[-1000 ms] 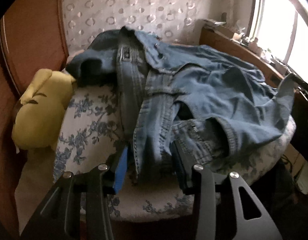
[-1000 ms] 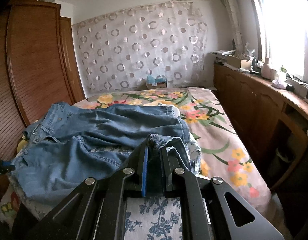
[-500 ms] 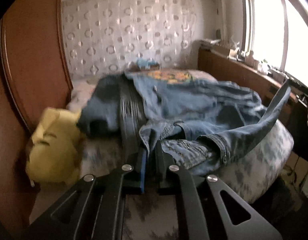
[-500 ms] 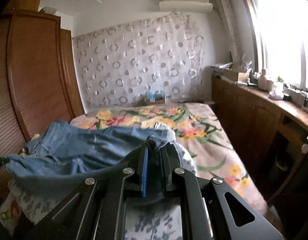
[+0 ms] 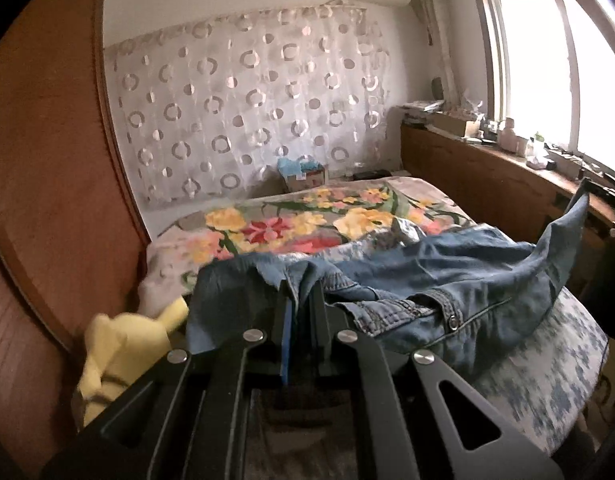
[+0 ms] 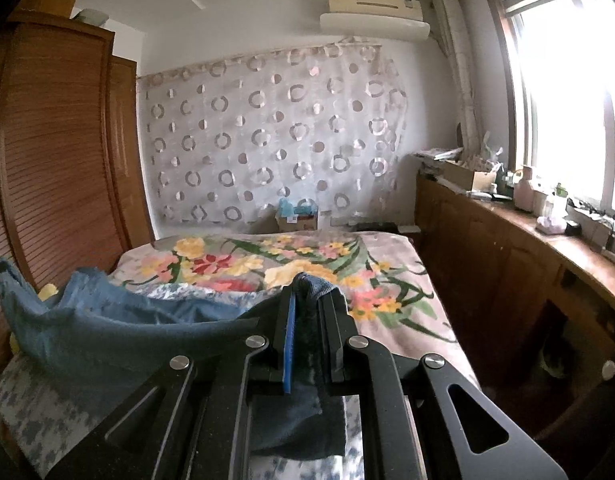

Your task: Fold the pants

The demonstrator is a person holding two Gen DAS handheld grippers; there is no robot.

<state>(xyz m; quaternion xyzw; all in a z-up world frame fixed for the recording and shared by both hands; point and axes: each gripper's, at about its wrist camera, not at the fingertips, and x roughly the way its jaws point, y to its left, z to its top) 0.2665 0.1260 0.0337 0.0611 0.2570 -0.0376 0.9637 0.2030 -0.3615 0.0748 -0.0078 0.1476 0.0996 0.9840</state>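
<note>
- Plainly early: the jeans (image 5: 447, 280) are not yet a flat, tidy fold. They hang slack between the two grippers, lifted above a blue-print cushion (image 5: 547, 364) at the near end of the bed (image 5: 291, 232).
- Left gripper (image 5: 303, 300): fingers pressed nearly together, pinching a bunched edge of denim with a frayed hem poking up between them.
- Right gripper (image 6: 309, 300): also squeezed onto denim, a rolled lump of cloth rising from between the fingers and more cloth hanging under the tool.
- Done, as far as can be judged: both ends are gripped and the cloth is off the surface. Left: lay it out or bring one half over the other, smooth it, let go. How many layers are already doubled I cannot tell.
- Place: jeans sit between the grippers, sagging onto the cushion in the middle; a snap and seam show near the left grip, and one corner stands up at the far right of the left view.
- Axis: the long line of the cloth runs across the bed, side to side from left grip to right grip, not toward the curtain (image 6: 267, 140). Which end is the waist I cannot say for sure.
- A yellow toy (image 5: 119, 352) lies just beside the cushion on the left, near the wardrobe (image 6: 55, 180).
</note>
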